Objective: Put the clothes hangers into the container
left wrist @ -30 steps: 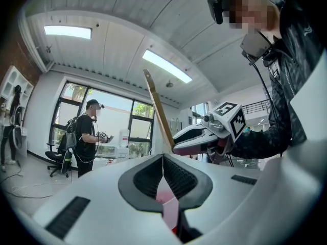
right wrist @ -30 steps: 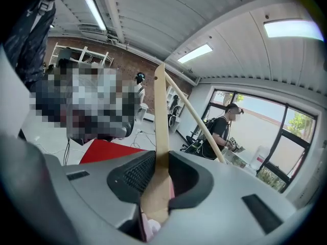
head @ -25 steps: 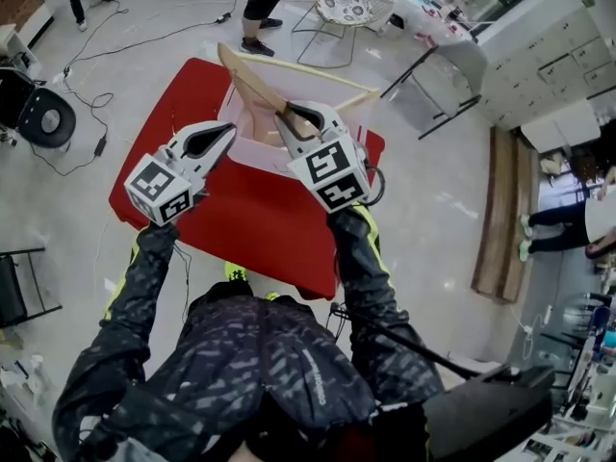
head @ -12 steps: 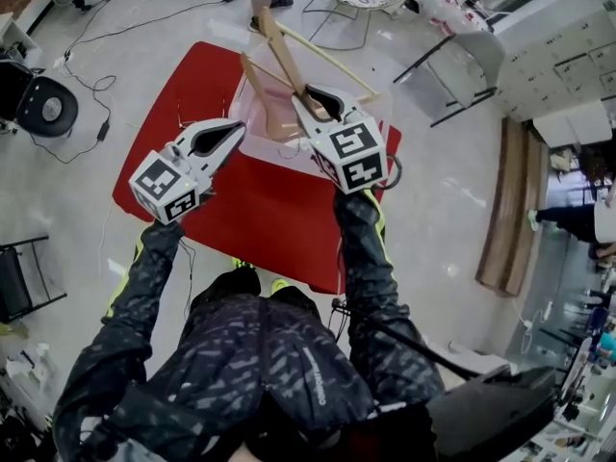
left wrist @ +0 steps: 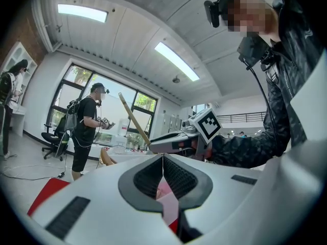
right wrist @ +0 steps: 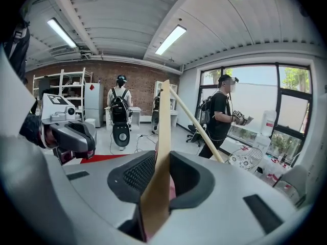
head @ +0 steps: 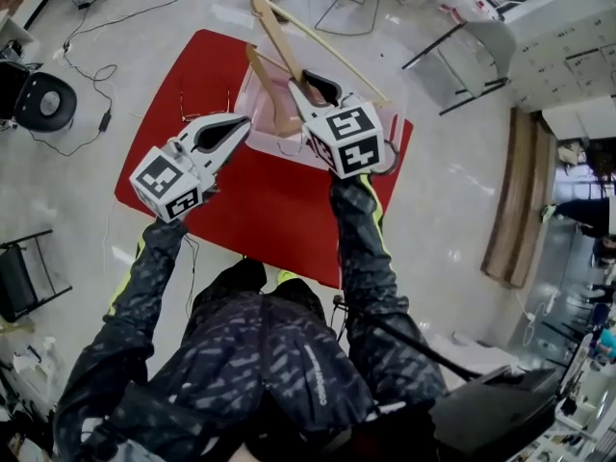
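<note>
R gripper (head: 310, 89), upper centre of frame: jaws clamped on wooden hanger (head: 277, 35), above container (head: 272, 147) on red table (head: 260, 210). L gripper (head: 241, 125) jaws together, empty. Best: tilt hanger flatter, get ends inside rim, lower, then release.

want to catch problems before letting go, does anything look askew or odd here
The wooden hanger clamped in the right tongs is tilted steeply, one end poking up well past the container instead of lying inside. Nothing looks spilled or broken.
</note>
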### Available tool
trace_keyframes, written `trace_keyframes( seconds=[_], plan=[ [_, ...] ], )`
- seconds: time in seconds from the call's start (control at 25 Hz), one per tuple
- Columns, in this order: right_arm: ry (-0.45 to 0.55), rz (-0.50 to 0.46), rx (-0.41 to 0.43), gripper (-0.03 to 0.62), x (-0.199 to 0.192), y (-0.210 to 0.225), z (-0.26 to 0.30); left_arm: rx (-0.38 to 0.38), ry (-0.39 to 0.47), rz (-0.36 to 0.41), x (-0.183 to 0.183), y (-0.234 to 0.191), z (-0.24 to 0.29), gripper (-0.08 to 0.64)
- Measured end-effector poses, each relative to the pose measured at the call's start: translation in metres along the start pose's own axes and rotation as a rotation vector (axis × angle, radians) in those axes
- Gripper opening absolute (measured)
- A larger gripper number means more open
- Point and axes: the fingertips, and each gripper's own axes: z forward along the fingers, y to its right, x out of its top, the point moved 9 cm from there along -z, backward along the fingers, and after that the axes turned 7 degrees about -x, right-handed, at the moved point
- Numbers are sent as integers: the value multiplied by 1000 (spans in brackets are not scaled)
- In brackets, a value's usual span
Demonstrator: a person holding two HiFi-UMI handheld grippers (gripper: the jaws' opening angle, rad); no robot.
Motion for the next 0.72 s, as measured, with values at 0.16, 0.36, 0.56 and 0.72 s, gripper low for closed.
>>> trace_keyframes(
  seconds=[0.16, 0.36, 0.56, 0.72],
  plan=[
    [-27, 21, 25, 89, -7, -2, 17, 0, -5, -12, -5, -8, -2, 11],
    [-70, 90, 60, 91, -21, 3, 32, 6, -7, -27, -14, -14, -2, 11],
    [-119, 62, 41, 95, -31, 7, 38, 10, -12, -35, -20, -16, -3, 11],
    [-134, -46, -9, 25, -33, 2, 40, 12, -15, -40, -23, -18, -4, 11]
  ],
)
